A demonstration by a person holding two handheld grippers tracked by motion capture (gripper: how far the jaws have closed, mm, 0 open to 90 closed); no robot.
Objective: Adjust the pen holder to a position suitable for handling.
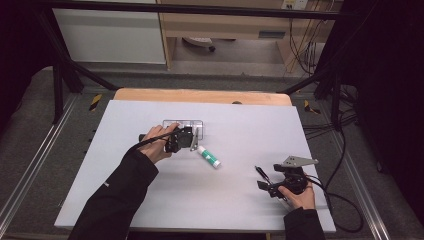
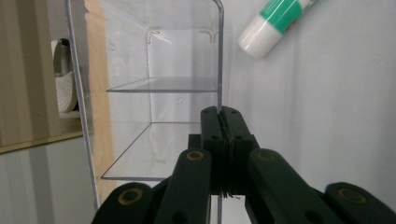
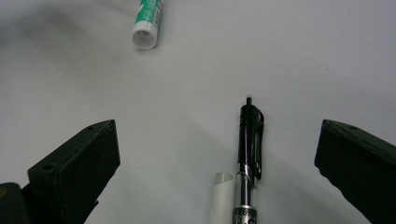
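Note:
My left gripper [image 1: 191,136] [image 2: 225,114] is shut on the thin side wall of a clear plastic organizer [image 1: 176,122] [image 2: 154,84] with shelves, at the middle back of the white table cover. Just right of it lies a white and green glue stick [image 1: 209,157] [image 2: 275,21] [image 3: 148,21]. At the front right my right gripper [image 1: 262,179] [image 3: 219,144] stands open, low over the cover. A black pen [image 1: 261,173] [image 3: 250,149] lies between its jaws, untouched, with a small white cylinder [image 3: 220,196] beside it.
The white cover [image 1: 150,200] lies on a wooden table [image 1: 200,95]. Black frame bars [image 1: 65,75] stand around it and cables [image 1: 345,200] trail off its right side. A cabinet and desk stand beyond the far edge.

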